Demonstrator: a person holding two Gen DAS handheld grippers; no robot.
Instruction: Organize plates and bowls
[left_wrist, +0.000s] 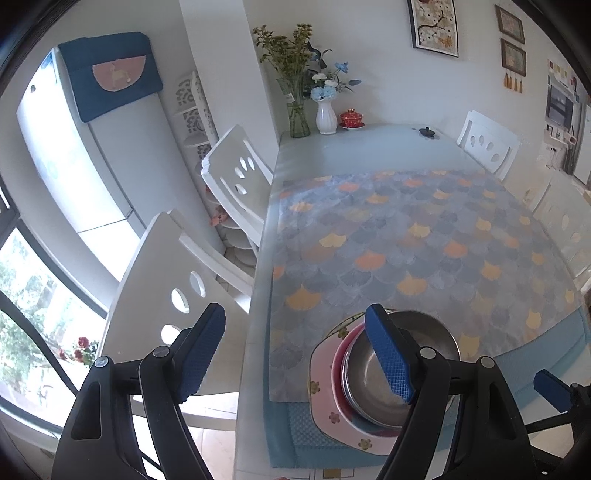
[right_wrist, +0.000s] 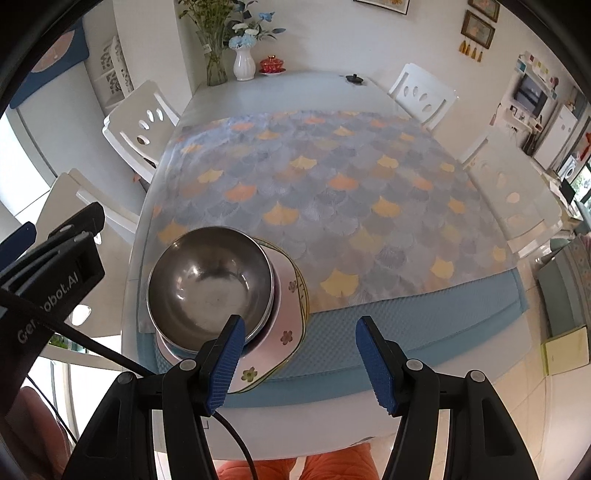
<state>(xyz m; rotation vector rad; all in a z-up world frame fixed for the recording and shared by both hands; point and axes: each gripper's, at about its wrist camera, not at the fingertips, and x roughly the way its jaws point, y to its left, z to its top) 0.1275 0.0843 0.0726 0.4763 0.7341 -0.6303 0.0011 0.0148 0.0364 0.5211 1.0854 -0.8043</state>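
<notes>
A stack sits at the table's near edge: a steel bowl nested in a second steel bowl, on a pink flowered plate with another plate under it. In the left wrist view the steel bowl and the pink plate lie low and right of centre. My left gripper hovers open over the stack's left side, its right finger in front of the bowl, and holds nothing. My right gripper is open just right of the stack. Its left finger overlaps the bowl's near rim, with only the plate edge and mat between its fingers.
The stack rests on a blue mat beside a scale-patterned cloth. White chairs line both sides of the table. Two flower vases, a red lidded cup and a small black lid stand at the far end.
</notes>
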